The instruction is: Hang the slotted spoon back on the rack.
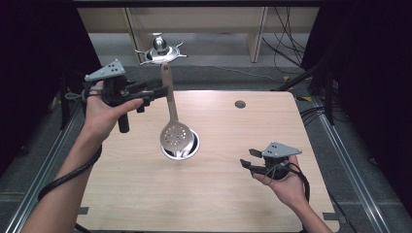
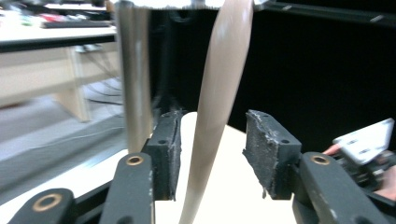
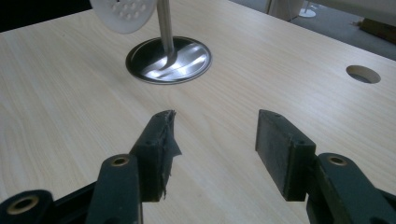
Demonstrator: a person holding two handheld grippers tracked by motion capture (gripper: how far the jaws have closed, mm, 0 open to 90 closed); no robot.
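skimmer (image 1: 173, 136), perforated head down, hangs on a steel stand (image 1: 180, 151) at the middle of the wooden table (image 1: 233, 194). its beige handle (image 2: 217, 107) stands upright between the left gripper (image 1: 163, 91) fingers (image 2: 164, 149); in the left gripper view there is a gap to each pad, so the jaws are parted and not pressing on it. the steel post of the stand rises just beyond the left-hand pad. right gripper (image 1: 248, 159) sits low over the table, well apart from the skimmer, fingers (image 3: 156, 149) spread wide with only bare tabletop between them. the stand's round base (image 3: 169, 59) lies ahead of those fingers.
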